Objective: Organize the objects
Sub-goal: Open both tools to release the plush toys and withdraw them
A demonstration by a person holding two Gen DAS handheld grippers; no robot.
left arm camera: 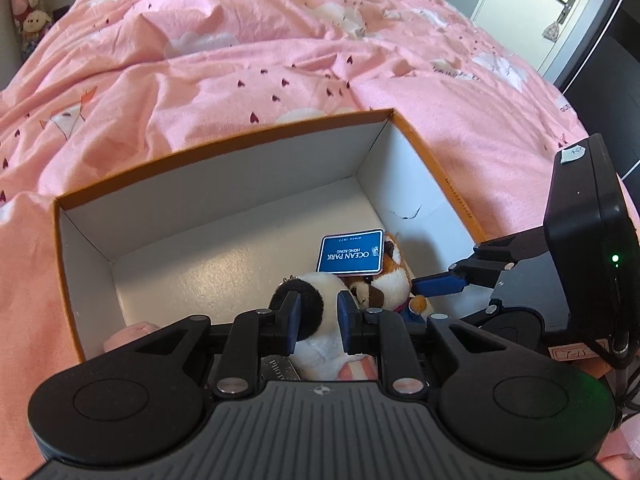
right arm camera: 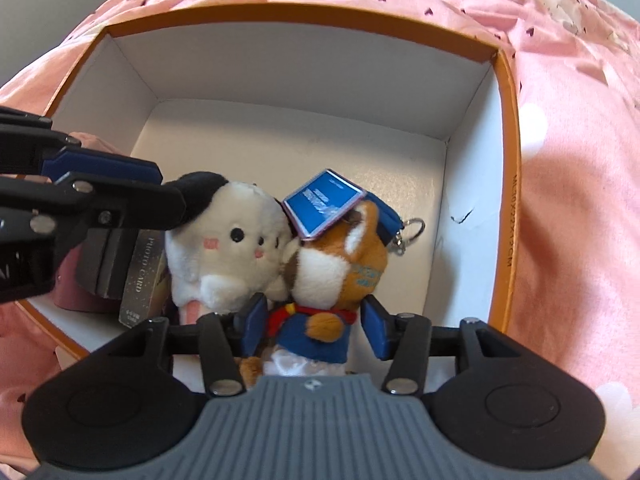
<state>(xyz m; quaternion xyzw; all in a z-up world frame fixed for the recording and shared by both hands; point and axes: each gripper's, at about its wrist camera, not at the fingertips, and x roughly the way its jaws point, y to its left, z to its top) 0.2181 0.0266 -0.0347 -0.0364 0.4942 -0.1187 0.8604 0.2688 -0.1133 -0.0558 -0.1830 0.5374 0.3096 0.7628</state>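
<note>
While we look down into it, box (right arm camera: 508, 152): orange-rimmed, on a pink duvet (left arm camera: 240, 60).
Left gripper (left arm camera: 319, 314): we see it pinching the white plush (right arm camera: 228, 248) by its black ear.
Right gripper (right arm camera: 314, 322): parted around the brown plush (right arm camera: 340, 264), pads clear.
Both plushes: side by side inside.

Pink heart-print duvet (left arm camera: 280, 60), orange-rimmed box (left arm camera: 224, 136)

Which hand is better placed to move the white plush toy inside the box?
Left. The left tongs pinch the white plush toy by its black ear, while the right tongs stand open around the brown plush toy beside it.
</note>
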